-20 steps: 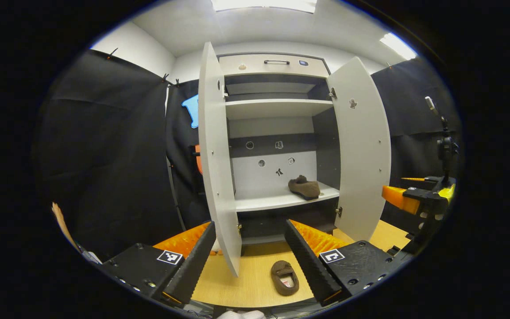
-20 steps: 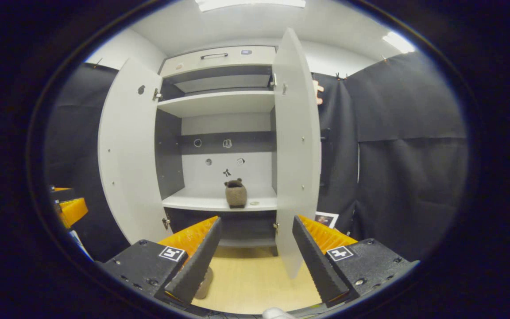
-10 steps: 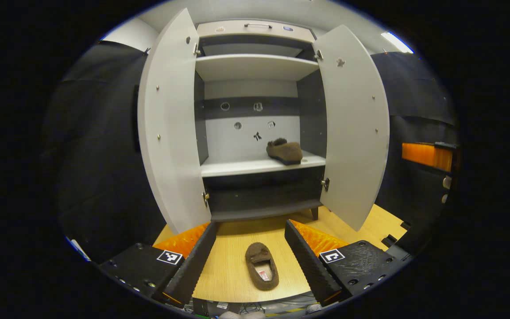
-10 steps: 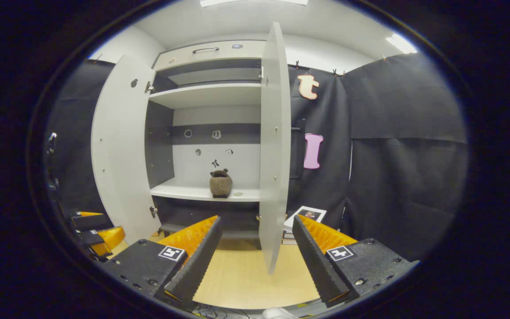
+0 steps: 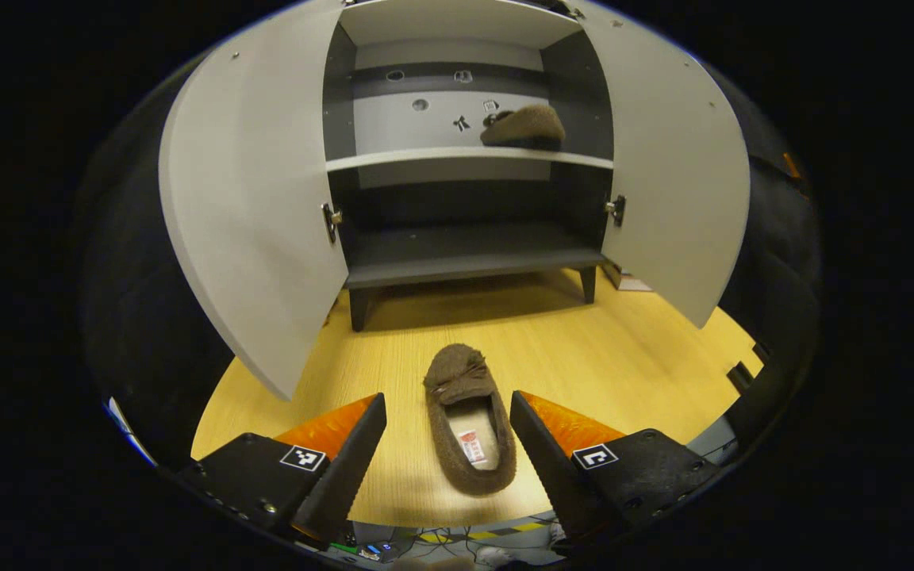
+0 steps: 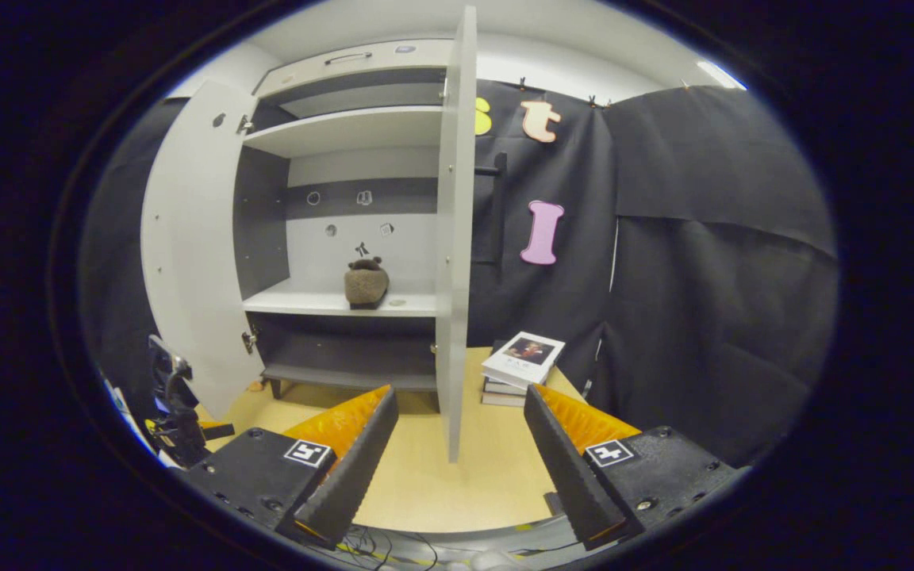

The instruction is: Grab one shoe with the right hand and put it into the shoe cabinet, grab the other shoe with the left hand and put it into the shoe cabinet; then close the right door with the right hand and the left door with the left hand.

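Left gripper view: left gripper (image 5: 447, 452) spread wide, fingers apart, gripping nothing. Brown shoe (image 5: 469, 416) flat on the wooden floor (image 5: 624, 357) between the two fingers, touching neither, toe pointing away toward the cabinet (image 5: 465, 254). Beyond the fingertips, both doors swung open: left door (image 5: 255, 198) past the left finger, right door (image 5: 675, 174) past the right finger. Second shoe (image 5: 522, 127) up on the white shelf (image 5: 425, 159), ahead and above, nearer the right door. Right gripper view: right gripper (image 6: 461, 452) likewise open, fingers apart and empty. Right door (image 6: 453, 238) edge-on straight ahead between the fingers. Shelved shoe (image 6: 366, 283) beyond the left finger. Books (image 6: 522, 366) stacked on the floor just past the right fingertip.
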`<state>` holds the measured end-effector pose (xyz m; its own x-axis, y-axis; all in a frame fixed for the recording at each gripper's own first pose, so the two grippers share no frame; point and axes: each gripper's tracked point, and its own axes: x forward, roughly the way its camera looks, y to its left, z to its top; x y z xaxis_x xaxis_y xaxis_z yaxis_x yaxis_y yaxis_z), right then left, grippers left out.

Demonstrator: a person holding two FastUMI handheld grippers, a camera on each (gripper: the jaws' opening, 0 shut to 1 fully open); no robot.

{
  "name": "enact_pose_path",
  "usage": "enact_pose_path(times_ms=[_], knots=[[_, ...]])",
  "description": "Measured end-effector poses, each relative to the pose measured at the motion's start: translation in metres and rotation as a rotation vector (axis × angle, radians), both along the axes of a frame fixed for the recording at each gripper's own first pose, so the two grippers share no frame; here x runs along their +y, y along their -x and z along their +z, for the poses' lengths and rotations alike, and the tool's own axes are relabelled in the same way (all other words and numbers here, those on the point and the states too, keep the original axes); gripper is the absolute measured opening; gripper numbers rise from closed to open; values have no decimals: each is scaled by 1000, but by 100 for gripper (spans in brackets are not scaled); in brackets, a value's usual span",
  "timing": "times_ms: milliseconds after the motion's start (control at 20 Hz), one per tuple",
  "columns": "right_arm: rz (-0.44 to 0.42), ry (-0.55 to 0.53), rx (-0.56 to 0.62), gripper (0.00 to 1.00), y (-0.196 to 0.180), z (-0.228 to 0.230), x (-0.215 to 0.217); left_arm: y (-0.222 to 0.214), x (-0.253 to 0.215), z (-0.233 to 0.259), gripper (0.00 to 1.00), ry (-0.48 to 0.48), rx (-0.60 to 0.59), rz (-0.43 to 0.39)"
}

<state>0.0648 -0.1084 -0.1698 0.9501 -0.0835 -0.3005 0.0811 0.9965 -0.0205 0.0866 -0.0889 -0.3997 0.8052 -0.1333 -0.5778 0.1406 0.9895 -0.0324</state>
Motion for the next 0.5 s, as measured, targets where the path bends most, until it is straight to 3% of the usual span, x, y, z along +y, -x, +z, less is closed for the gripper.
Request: enact_pose_path(times_ms=[350,500], knots=[[-1,0,93,100,-4,-29,8,-36,22,-75,100,-50,108,6],[-4,-1,123,100,-7,-37,13,-44,24,-99,97,-72,136,-11]])
